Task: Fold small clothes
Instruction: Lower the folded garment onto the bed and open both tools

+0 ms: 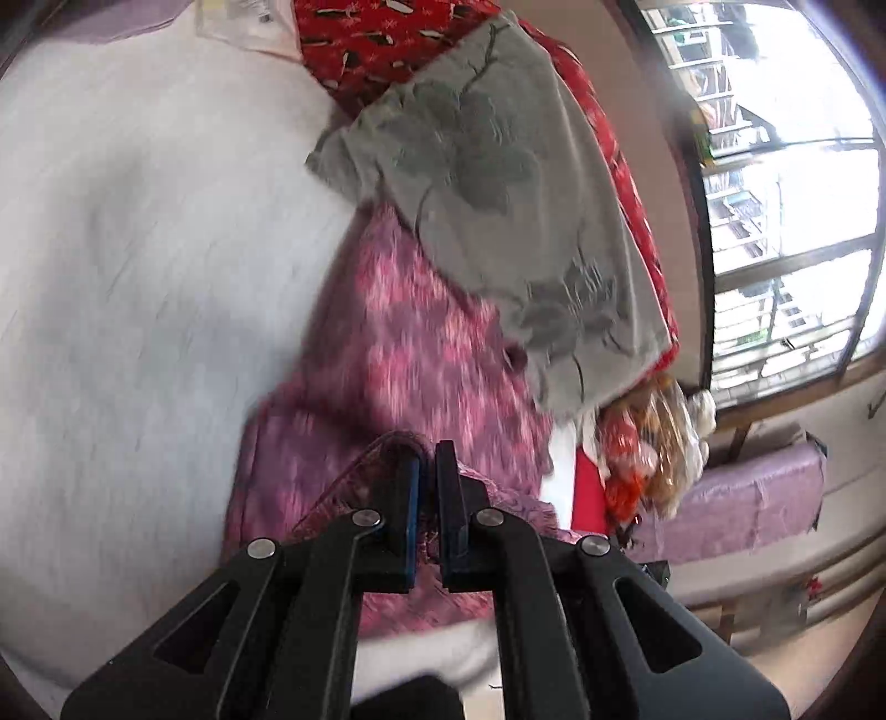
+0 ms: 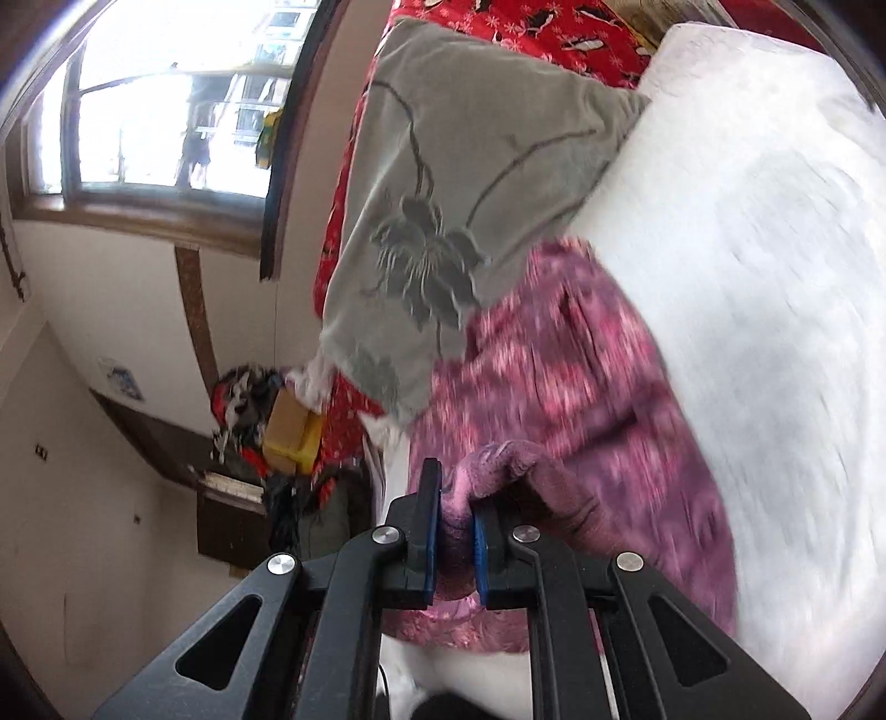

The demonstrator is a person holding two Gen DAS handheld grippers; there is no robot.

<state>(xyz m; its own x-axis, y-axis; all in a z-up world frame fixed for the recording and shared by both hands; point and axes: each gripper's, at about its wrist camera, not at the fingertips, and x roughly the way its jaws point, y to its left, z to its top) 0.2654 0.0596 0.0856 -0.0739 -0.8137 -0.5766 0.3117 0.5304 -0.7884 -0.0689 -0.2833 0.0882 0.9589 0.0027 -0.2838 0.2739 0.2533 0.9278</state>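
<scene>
Left gripper [image 1: 426, 459]: clamped on a hem of the pink patterned garment [image 1: 387, 343], lower centre of frame | Right gripper [image 2: 457, 487]: closed on a bunched edge of the same garment | Garment: spread mid-frame across the white sheet [image 1: 138, 249] | Grey floral cloth [image 1: 498, 183]: seen overlapping its upper edge, red fabric [image 1: 376, 50] behind.

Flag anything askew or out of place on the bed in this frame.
The grey flower-print garment lies crooked, overlapping the pink patterned garment that both grippers, left and right, are pinching. It also hangs over the edge of the white sheet.
</scene>
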